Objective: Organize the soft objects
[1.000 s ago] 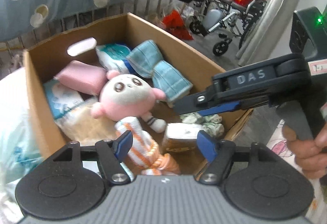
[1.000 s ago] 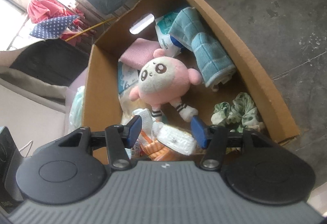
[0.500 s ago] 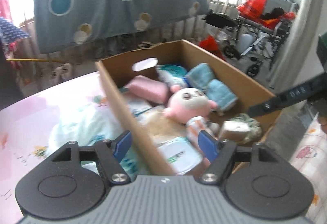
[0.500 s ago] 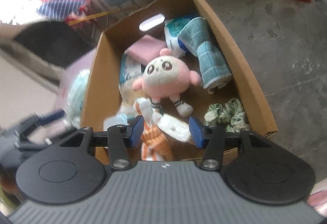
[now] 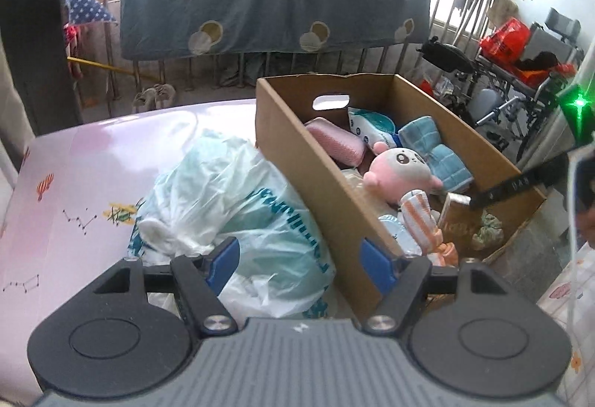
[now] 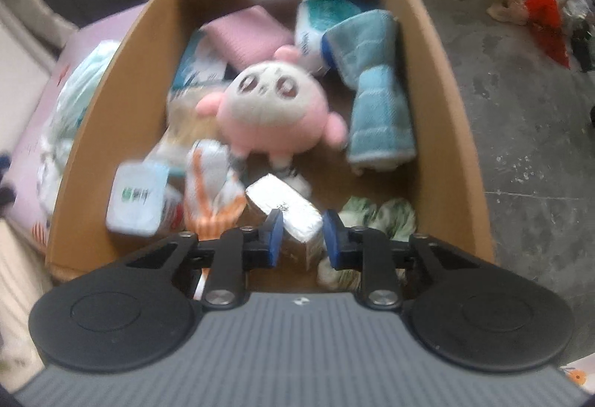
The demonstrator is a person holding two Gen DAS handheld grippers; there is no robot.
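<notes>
We show the sorting of soft items into a cardboard box [image 6: 442, 132], which stands at the edge of a pink printed worktop [image 5: 93, 161] so that both hands can reach in from above. Inside, the pink plush doll [image 6: 275, 113] lies face up near the middle, a folded blue towel [image 6: 375, 91] rests against the wall to its right, and a pink sponge [image 6: 245, 31] sits by the far wall under the handle slot; these larger pieces seem laid flat to leave the near end free. That near end gathers the small things: a foil-wrapped packet [image 6: 286, 210], an orange-striped cloth [image 6: 212, 184], a tissue pack [image 6: 137, 199] and a green scrunchie [image 6: 386, 217]. Our right gripper [image 6: 300, 239] points steeply down over this corner; its jaws have just been closing and now stand narrow, framing the foil packet from above, though we cannot tell whether they touch it, and the picture is blurred. Our left gripper [image 5: 295, 267] sits outside the box with its jaws wide apart and nothing in them, looking over a pale plastic bag [image 5: 238, 206] that leans against the box's outer wall. We judge that the bag, still on the worktop, is the next soft item for the left hand.
</notes>
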